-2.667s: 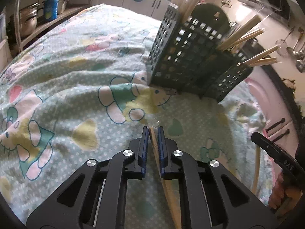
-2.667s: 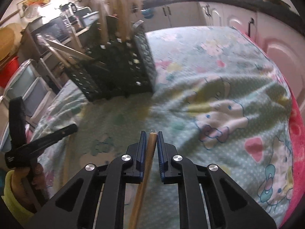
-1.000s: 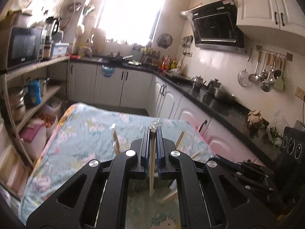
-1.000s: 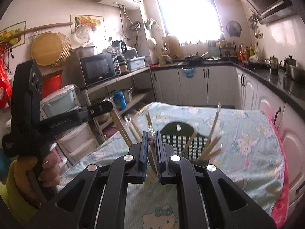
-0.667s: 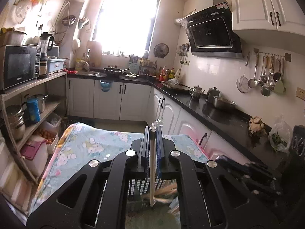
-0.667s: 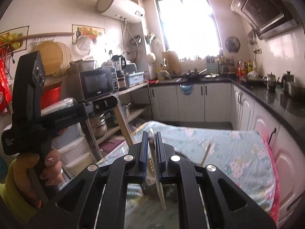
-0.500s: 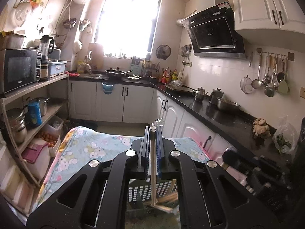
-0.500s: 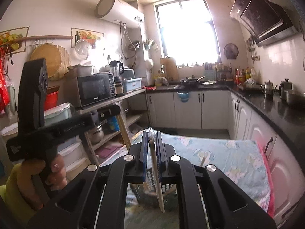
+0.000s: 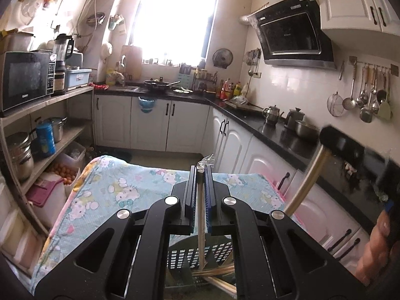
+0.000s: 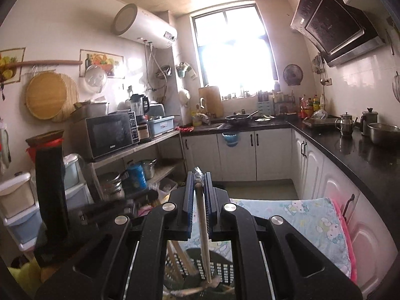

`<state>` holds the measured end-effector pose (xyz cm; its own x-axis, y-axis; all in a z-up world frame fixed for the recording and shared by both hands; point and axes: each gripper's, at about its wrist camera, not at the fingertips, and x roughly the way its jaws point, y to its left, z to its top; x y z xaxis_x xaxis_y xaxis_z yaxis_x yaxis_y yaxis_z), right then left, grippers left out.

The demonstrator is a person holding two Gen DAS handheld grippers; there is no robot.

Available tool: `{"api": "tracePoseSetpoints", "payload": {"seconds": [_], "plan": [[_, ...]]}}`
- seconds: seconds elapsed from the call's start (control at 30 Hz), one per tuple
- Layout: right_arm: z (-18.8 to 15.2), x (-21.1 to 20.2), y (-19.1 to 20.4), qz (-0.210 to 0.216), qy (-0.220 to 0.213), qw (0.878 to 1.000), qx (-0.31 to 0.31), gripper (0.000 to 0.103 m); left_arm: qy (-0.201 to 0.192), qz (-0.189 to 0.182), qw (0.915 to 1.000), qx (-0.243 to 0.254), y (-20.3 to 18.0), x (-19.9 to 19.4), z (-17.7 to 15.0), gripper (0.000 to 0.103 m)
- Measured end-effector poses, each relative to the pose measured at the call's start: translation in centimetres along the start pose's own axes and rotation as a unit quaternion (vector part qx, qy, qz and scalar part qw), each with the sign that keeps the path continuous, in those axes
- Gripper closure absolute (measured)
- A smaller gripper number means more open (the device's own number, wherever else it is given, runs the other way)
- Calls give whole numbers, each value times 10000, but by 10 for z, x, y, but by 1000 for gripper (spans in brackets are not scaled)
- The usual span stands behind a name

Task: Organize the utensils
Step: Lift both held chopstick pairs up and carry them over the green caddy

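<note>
Both your grippers have risen from the cloth to above the black basket [image 9: 200, 255], each with its chopstick.

Left gripper [image 9: 200, 175]: fingers pinching one chopstick [image 9: 200, 225] near its top; shaft hangs between and below the fingers into the basket.

Right gripper [image 10: 199, 177]: fingers pinching its own chopstick [image 10: 203, 235] likewise, tip over the basket [image 10: 220, 267].

Handling, judged: light, stiff, smooth wood, so likely to pivot in the pads. Keep your hold near the thick end.
</note>
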<state>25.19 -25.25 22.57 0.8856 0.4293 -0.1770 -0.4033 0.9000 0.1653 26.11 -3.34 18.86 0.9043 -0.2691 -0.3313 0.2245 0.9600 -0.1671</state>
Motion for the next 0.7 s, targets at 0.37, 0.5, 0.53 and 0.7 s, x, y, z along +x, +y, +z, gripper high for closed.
{"api": "tracePoseSetpoints", "payload": {"seconds": [0.37,0.5,0.53,0.7], "plan": [[-31,36,-30,-199,264,9986,414,95,256,39,9997,38,0,24,-27,102],[-48,46,-33,-183,392,9978,497,95,310,51,9995,43,1,29,-35,101],[-52,48,-33,-168,412,9977,519,95,318,55,9995,51,0,29,-37,101],[-70,56,-35,-103,558,9964,629,95,407,73,9991,68,1,33,-46,101]]}}
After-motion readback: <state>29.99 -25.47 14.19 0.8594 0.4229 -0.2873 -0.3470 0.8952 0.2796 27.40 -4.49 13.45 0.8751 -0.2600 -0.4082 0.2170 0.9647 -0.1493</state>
